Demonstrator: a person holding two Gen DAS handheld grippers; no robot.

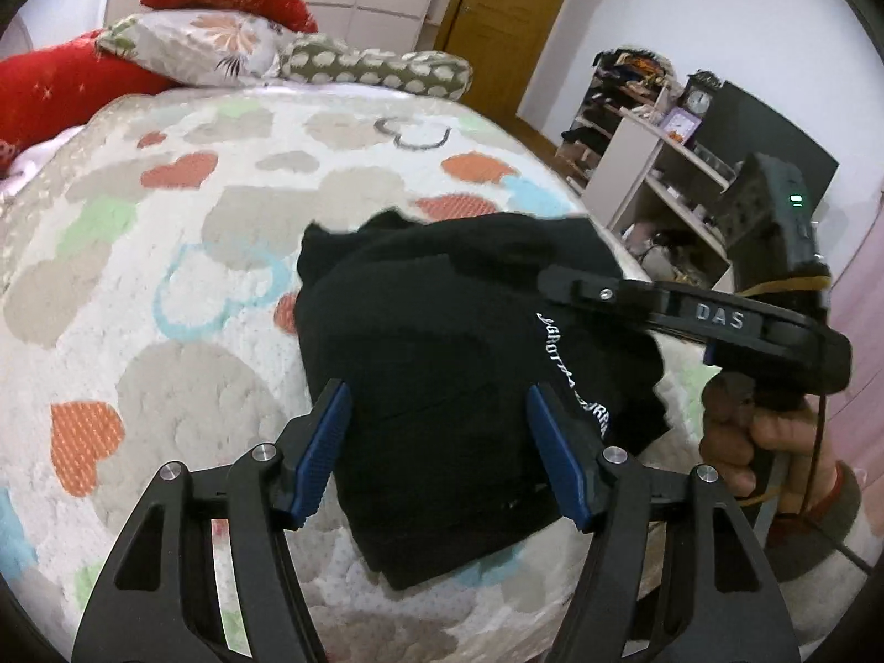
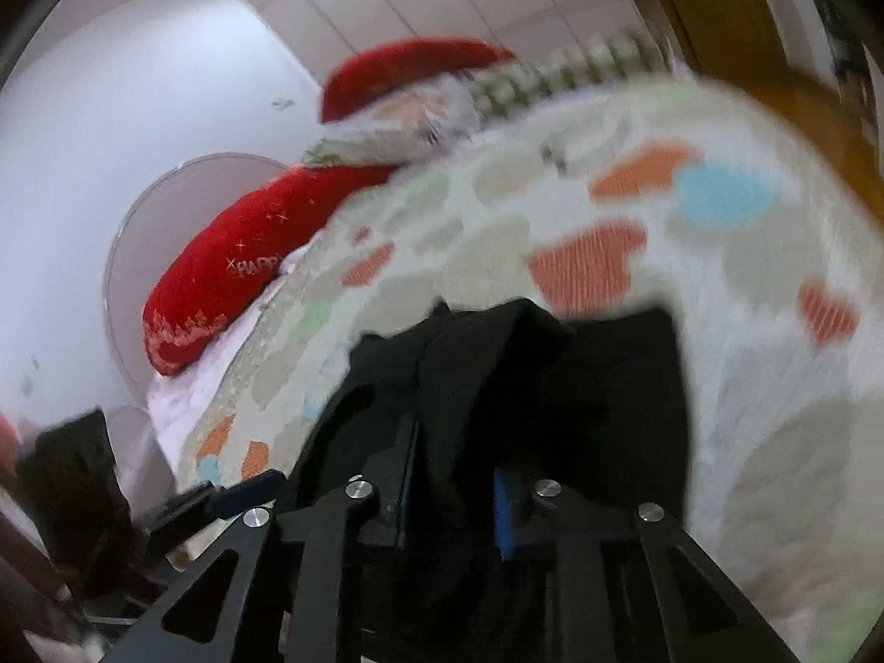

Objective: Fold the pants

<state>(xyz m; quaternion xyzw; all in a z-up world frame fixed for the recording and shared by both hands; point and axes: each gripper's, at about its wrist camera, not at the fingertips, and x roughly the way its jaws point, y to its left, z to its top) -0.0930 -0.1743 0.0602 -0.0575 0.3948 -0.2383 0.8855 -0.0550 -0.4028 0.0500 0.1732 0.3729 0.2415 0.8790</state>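
Your pants (image 1: 442,342) lie folded into a black bundle on the bed (image 1: 182,331), near its front edge, with white lettering showing on the side toward your right hand (image 1: 740,442). Left gripper (image 1: 439,450): jaws spread, blue pads either side of the bundle's near end, not pressing on it. Right gripper (image 2: 456,489): jaws drawn close together with black cloth of the pants between them; this view is blurred, but the cloth looks pinched. From the left wrist view the right gripper reaches over the pants from the right. Beyond the pants, at the bed's far end, sit red pillows (image 1: 66,83) and patterned ones.
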